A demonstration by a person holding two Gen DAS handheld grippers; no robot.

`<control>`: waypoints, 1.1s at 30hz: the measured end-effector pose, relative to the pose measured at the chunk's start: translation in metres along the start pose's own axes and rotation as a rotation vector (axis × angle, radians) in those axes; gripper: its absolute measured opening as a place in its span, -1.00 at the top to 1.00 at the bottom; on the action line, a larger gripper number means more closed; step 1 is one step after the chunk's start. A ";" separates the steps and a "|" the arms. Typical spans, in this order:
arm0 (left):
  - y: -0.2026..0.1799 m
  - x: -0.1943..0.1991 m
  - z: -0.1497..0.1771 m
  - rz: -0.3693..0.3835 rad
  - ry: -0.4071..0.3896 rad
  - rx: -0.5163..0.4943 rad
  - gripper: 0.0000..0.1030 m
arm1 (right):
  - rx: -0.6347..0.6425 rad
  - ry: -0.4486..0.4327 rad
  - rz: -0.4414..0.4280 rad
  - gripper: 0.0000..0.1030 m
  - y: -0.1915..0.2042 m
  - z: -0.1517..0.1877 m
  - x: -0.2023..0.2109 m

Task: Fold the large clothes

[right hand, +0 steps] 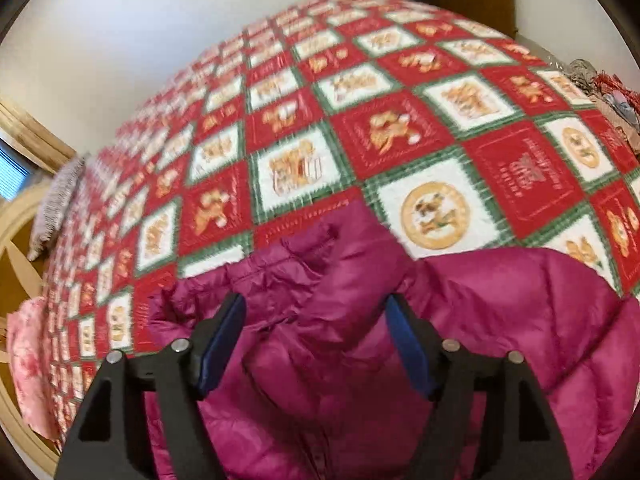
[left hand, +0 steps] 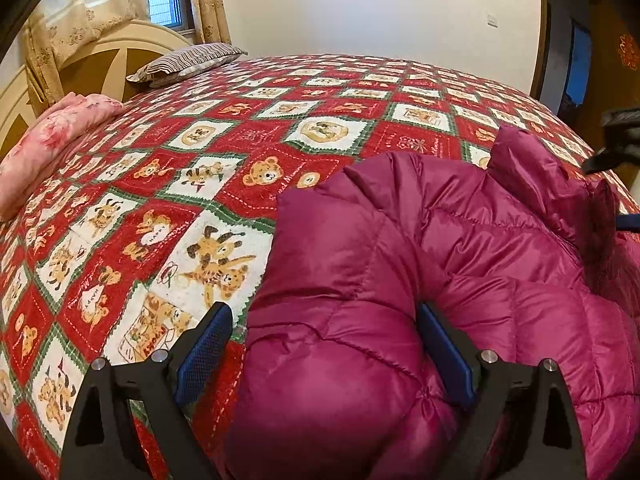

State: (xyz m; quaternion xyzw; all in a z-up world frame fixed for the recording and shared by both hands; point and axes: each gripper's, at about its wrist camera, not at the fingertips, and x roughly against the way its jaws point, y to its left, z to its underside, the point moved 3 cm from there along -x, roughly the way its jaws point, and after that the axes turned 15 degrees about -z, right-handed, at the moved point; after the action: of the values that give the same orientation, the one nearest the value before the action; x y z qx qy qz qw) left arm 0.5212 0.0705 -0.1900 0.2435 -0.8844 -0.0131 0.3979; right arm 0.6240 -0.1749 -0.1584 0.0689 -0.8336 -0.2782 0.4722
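Observation:
A magenta quilted puffer jacket (left hand: 460, 264) lies on a bed under a red, white and green teddy-bear quilt (left hand: 192, 184). My left gripper (left hand: 324, 344) is open, its blue-padded jaws straddling a puffy fold at the jacket's left edge. In the right wrist view the jacket (right hand: 500, 320) fills the lower frame, its collar area crumpled near the middle. My right gripper (right hand: 316, 344) is open over the jacket, with fabric between the jaws. That view is blurred. The right gripper's dark body shows at the right edge of the left wrist view (left hand: 616, 140).
A pink folded blanket (left hand: 52, 140) and a striped pillow (left hand: 188, 62) lie by the cream headboard (left hand: 120, 44) at the far left. The quilt (right hand: 360, 128) stretches toward a white wall (left hand: 380, 4). Crumpled items (right hand: 604, 84) sit at the bed's right edge.

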 end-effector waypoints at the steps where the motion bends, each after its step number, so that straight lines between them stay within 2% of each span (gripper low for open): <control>1: 0.000 0.000 0.000 -0.001 0.000 0.001 -0.81 | 0.003 0.022 0.017 -0.46 -0.004 -0.002 -0.005; 2: 0.000 0.000 0.000 0.000 0.001 -0.001 -0.81 | 0.008 0.030 0.024 -0.43 -0.005 0.000 -0.007; 3: 0.000 0.000 0.000 0.000 0.000 -0.001 -0.81 | 0.014 0.024 0.026 -0.27 -0.007 0.004 -0.005; 4: 0.000 0.000 0.000 0.000 0.000 0.001 -0.81 | 0.022 0.013 0.026 -0.03 -0.008 0.006 -0.001; 5: 0.000 -0.001 0.000 0.001 0.001 0.003 -0.81 | 0.032 0.009 0.024 0.12 -0.010 0.008 0.003; 6: 0.001 -0.001 0.000 0.001 0.001 0.004 -0.81 | 0.045 0.009 0.020 0.40 -0.012 0.011 0.008; 7: 0.001 -0.001 0.000 0.001 0.001 0.003 -0.81 | 0.052 0.006 0.021 0.52 -0.014 0.013 0.013; 12: 0.001 -0.002 0.000 0.003 0.004 0.006 -0.81 | 0.062 -0.013 0.035 0.70 -0.035 0.024 0.049; 16: 0.001 -0.002 0.000 0.003 0.004 0.006 -0.81 | 0.015 -0.014 0.092 0.75 -0.068 0.042 0.058; 18: 0.001 -0.002 0.000 0.004 0.004 0.006 -0.81 | -0.026 -0.015 0.090 0.99 -0.085 0.051 0.059; 20: 0.000 -0.002 0.000 0.003 0.004 0.006 -0.81 | -0.045 -0.069 0.042 1.00 -0.098 0.058 0.062; 21: 0.001 -0.002 0.000 0.002 0.004 0.006 -0.81 | -0.013 -0.098 0.036 1.00 -0.099 0.061 0.061; 24: 0.001 -0.002 0.000 0.002 0.003 0.006 -0.82 | 0.168 -0.179 0.129 1.00 -0.084 0.075 0.057; 26: 0.001 -0.002 0.000 0.002 0.004 0.007 -0.82 | 0.213 -0.199 0.168 0.88 -0.074 0.077 0.058; 28: 0.001 -0.002 0.000 0.000 0.002 0.006 -0.82 | 0.202 -0.232 0.119 0.56 -0.070 0.074 0.069; 29: 0.001 -0.002 0.000 0.000 0.002 0.006 -0.82 | 0.196 -0.276 0.081 0.42 -0.066 0.072 0.080; 30: 0.001 -0.002 0.000 0.001 0.002 0.007 -0.82 | 0.195 -0.319 0.056 0.12 -0.061 0.068 0.091; 31: 0.001 -0.002 0.000 0.001 0.002 0.007 -0.82 | 0.194 -0.353 0.047 -0.09 -0.056 0.063 0.099; 33: 0.001 -0.002 0.000 0.000 0.002 0.006 -0.82 | 0.189 -0.373 0.020 -0.15 -0.047 0.056 0.106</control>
State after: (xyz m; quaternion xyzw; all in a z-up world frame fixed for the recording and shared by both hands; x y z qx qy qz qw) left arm 0.5220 0.0721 -0.1917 0.2444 -0.8841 -0.0103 0.3982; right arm 0.5132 -0.2316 -0.1262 0.0519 -0.9296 -0.2019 0.3041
